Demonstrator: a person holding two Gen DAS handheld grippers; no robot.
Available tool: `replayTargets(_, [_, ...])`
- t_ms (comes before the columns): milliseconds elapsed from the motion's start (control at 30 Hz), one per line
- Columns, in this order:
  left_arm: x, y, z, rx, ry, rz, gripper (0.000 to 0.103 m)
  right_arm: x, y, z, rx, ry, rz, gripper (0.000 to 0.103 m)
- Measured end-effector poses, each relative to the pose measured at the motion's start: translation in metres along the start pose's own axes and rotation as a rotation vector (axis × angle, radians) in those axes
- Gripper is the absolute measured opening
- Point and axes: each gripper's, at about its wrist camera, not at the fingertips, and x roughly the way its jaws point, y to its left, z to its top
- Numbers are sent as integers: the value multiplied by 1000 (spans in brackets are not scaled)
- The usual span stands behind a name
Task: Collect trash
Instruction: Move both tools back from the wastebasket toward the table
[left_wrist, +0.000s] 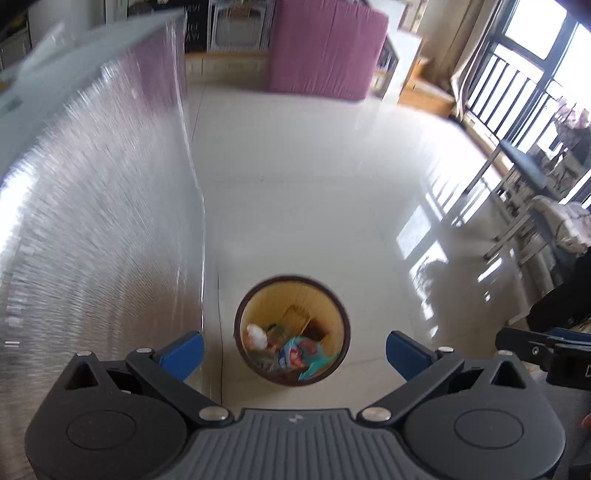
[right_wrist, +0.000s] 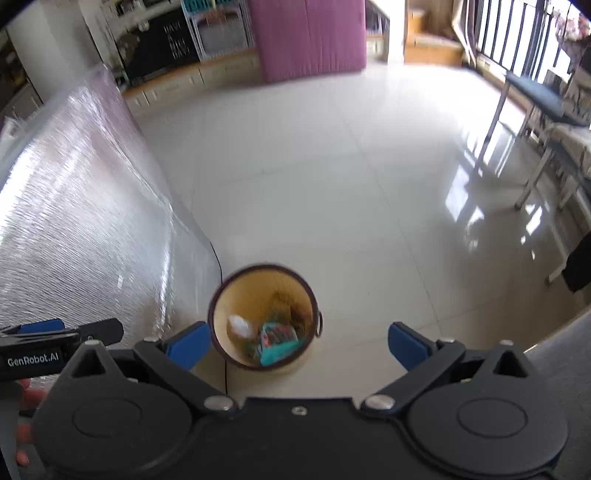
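Observation:
A round waste bin (left_wrist: 291, 330) with a dark rim and yellow inside stands on the pale tiled floor, seen from above. Inside lie a crumpled white wad (left_wrist: 256, 336), a teal and red wrapper (left_wrist: 301, 354) and brown scraps. My left gripper (left_wrist: 294, 354) hangs open above the bin with nothing between its blue pads. In the right wrist view the same bin (right_wrist: 264, 317) sits below my right gripper (right_wrist: 299, 345), which is also open and empty. The other gripper's body shows at each frame's edge.
A tall surface wrapped in shiny bubble film (left_wrist: 92, 221) rises just left of the bin. A pink mattress (left_wrist: 325, 48) leans at the far wall. Metal-legged benches (right_wrist: 532, 110) and a railed window (left_wrist: 517, 81) line the right side. A person's fingers (right_wrist: 26, 402) hold the left gripper.

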Motion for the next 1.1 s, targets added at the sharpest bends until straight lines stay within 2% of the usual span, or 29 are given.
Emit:
replayTargets(167, [-57,3,1,21,-111,-66,103,-48,14,-5,-22,-98,2,103])
replayTargets(433, [-143,27,-1,24,-305,-54,103,-116,49,-4,-72,-259,40,103])
replayTargets(733, [-215,101,0,-30,-485,66,103,-161,125,5,-192,-442,165,103])
replayTargets(967, [-236,170,-5,-111,-551,154,103,-165,193,13,-265,-535,265,103])
replayTargets(1100, [-244,206,-1,-111,-587,217,103,-160,226,17,-268,-579,314,103])
